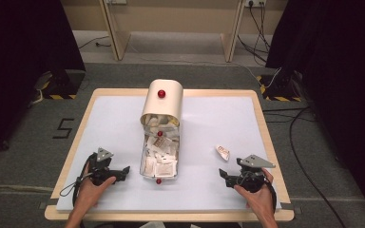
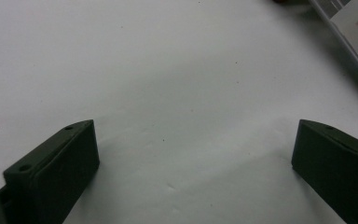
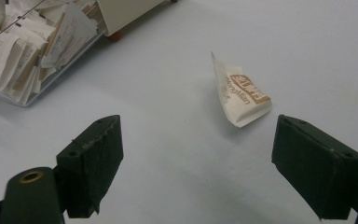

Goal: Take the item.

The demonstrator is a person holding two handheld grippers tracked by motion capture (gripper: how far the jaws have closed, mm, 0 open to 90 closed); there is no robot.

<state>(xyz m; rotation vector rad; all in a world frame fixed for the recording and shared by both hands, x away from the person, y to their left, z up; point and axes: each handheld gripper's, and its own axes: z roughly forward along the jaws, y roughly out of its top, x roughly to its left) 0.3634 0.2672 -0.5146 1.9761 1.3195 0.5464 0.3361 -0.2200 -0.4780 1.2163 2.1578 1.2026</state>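
Loose packet (image 1: 223, 152): a single white sachet with brown print, lying on the table surface right of frame centre in the high view; in the right gripper view (image 3: 240, 95) it sits in the upper middle, just beyond the gap between the jaws, touched by neither.

Clear tray (image 1: 145, 142): at frame centre in the high view, heaped with white packets (image 1: 160, 154); its far end runs under a cream curved cover (image 1: 162, 97) carrying a red knob (image 1: 161, 93). A tray corner also appears in the upper left of the right gripper view (image 3: 51, 81).

Right gripper (image 1: 229, 178): lower right of the high view, held in the person's right hand (image 1: 260, 190); jaws spread wide, holding nothing, white surface between them (image 3: 196, 161).

Left gripper (image 1: 125, 172): lower left of the high view, held in the left hand (image 1: 91, 190), pointing toward the tray; jaws wide apart and empty (image 2: 196, 154), with the tray's edge at the upper right of the left gripper view (image 2: 354, 37).

Table (image 1: 123, 114): white sheet on a wood-edged board, occupying the middle of the high view.
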